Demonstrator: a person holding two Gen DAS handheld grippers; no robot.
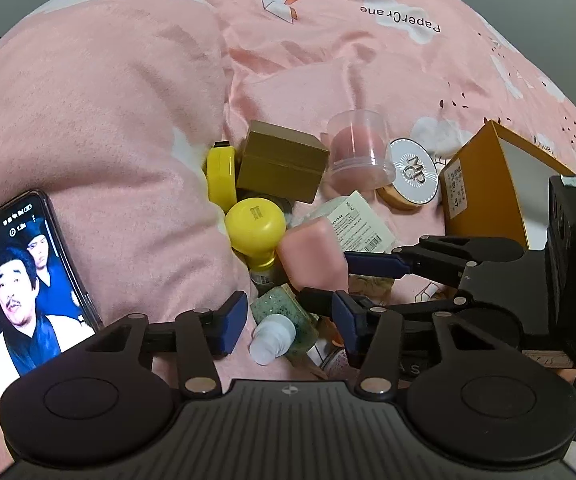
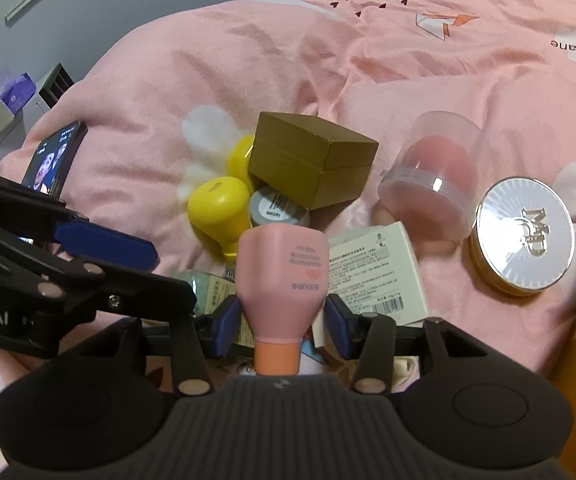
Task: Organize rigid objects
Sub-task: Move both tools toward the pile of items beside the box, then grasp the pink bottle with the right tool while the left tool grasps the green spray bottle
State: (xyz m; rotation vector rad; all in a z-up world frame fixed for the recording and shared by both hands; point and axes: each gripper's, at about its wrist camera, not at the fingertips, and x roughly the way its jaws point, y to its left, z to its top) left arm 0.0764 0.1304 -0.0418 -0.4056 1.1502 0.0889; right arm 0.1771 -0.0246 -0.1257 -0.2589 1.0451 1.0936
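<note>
The right hand-held gripper clamps the pink bottle at lower centre, lifting it from the clutter on the bed. The left hand-held gripper straddles the green glitter bottle, not pressing.

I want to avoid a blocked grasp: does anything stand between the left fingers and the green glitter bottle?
Nothing visible does. The green glitter bottle already lies between the left gripper's open fingers, white cap towards the camera. Only the right gripper, holding the pink bottle, crowds in close beyond it.
</note>
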